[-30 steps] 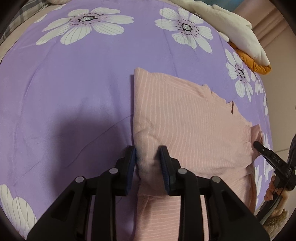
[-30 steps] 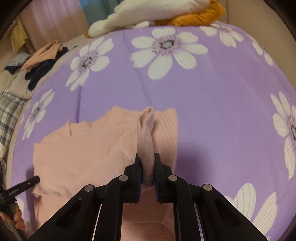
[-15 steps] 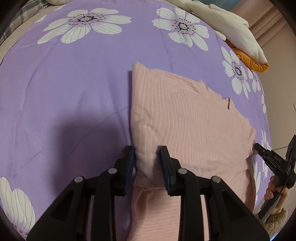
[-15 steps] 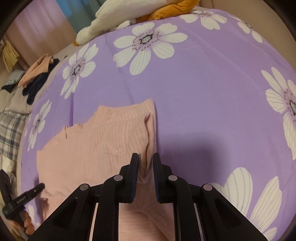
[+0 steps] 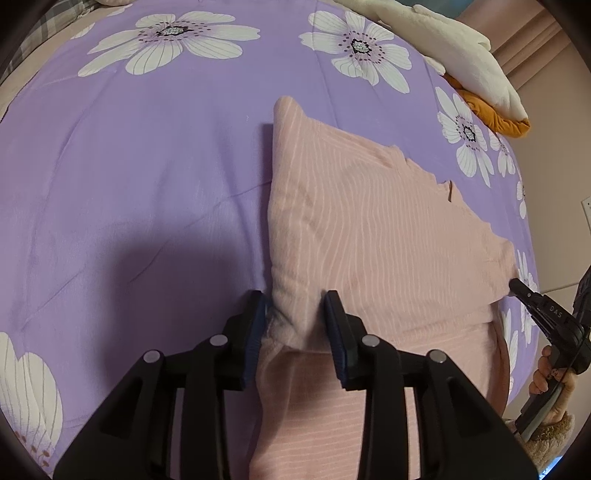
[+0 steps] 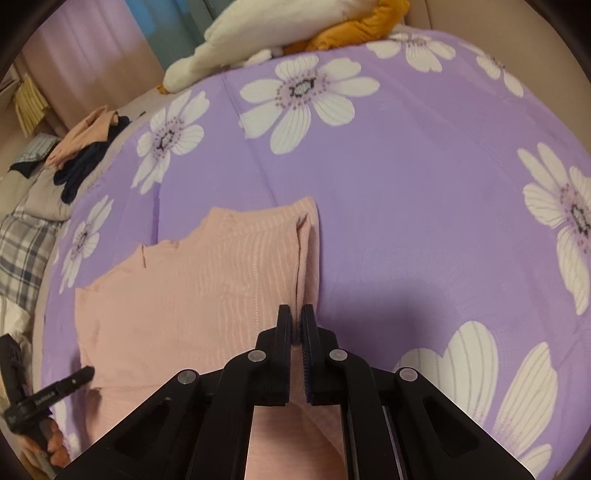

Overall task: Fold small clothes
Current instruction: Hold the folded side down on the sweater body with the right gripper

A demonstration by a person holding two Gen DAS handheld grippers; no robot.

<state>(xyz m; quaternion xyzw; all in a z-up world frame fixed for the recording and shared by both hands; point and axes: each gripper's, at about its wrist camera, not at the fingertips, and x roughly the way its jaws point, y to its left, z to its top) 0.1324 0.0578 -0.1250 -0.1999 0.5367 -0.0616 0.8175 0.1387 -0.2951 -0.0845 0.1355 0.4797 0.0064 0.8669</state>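
The pink striped knit garment [image 5: 388, 236] runs beneath the black left gripper [image 5: 295, 310] and off the bottom edge, so its near hem is hidden; whether the pads press the bunched fold between the opening jaws cannot be told; in the right wrist view the black right gripper [image 6: 297, 317] covers the cloth's near corner; the cream plush heap [image 6: 258, 33] and the orange cloth [image 6: 351, 33] under it are cut by the top edge; the far pile of pink and navy clothes [image 6: 85, 147] is too small to sort.
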